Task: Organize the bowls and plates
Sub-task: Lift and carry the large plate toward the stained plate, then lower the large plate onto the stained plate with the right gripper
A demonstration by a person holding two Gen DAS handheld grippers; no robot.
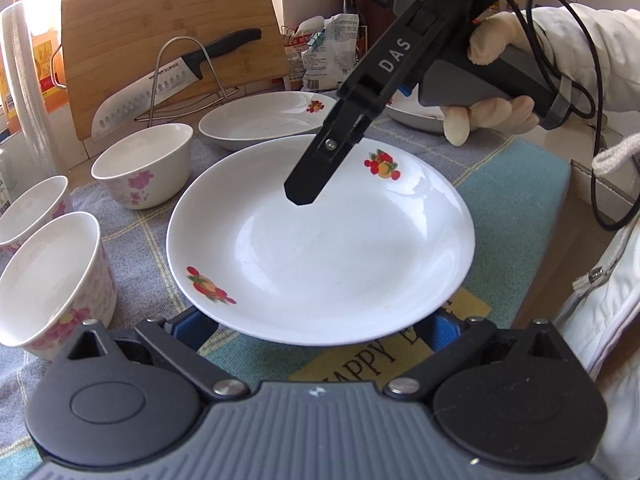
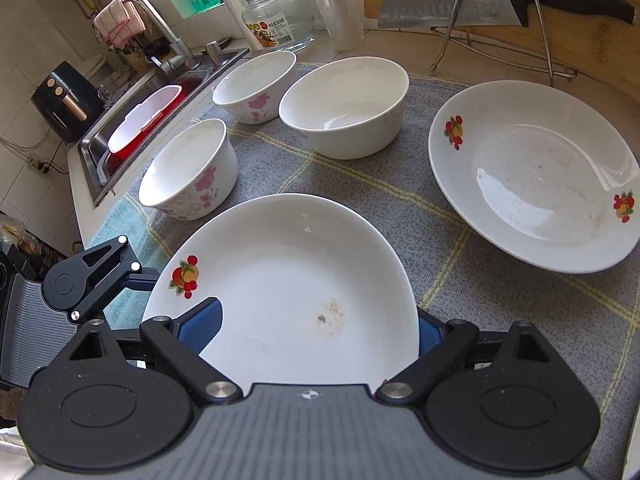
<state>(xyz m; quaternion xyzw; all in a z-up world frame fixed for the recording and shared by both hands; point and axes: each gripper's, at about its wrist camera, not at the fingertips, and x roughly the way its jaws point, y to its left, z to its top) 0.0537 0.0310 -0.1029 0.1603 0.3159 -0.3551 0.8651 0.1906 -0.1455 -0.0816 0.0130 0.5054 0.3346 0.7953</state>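
Left wrist view: a white plate [image 1: 320, 240] with two fruit decals on its rim fills the middle, its near edge over the spread jaws of the left gripper [image 1: 318, 330], whose blue pads show on either side below the rim; whether they touch it I cannot tell. The right gripper [image 1: 302, 196] reaches down onto the plate's far side, gripping the rim there. Behind sits a second plate [image 1: 268, 120], and three flowered bowls [image 1: 144, 164] stand at left on the grey checked cloth [image 1: 136, 240] over the desk.

Right wrist view: the right gripper [image 2: 318, 330] has its jaws pinching the plate [image 2: 288, 280] edge-on, one blue pad above the rim, one below. The plate is glossy, with a brownish smudge in its well. The other plate [image 2: 536, 176] lies well apart at right; the bowls [image 2: 344, 108] cluster beyond. A knife [image 2: 500, 4] rests on a rack.
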